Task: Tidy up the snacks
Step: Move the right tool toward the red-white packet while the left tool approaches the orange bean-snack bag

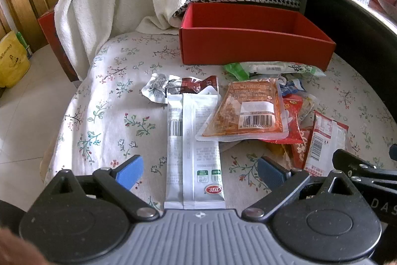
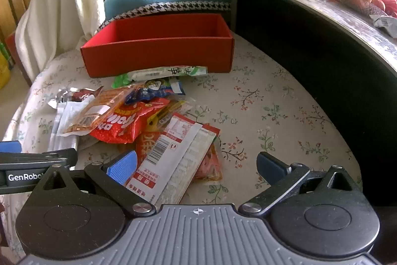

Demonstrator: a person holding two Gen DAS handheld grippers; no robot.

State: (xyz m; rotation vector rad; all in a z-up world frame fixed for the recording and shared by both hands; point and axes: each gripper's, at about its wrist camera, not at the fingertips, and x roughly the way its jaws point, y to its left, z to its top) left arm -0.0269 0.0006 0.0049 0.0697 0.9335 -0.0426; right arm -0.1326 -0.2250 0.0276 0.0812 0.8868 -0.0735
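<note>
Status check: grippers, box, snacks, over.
Left gripper open, straddling white sachet. Right gripper open over red-white packet. Red box empty. Snack pile on the table; green packet lies against box front.

One red box [image 1: 253, 46] sits at upper centre of the left wrist view. Below it lie about nine snack packets, overlapping so the count is uncertain: one long white packet [image 1: 196, 140], one clear orange pouch [image 1: 250, 111], one green packet [image 1: 273, 67], one silver-and-maroon wrapper [image 1: 178, 87]. Two grippers.
</note>
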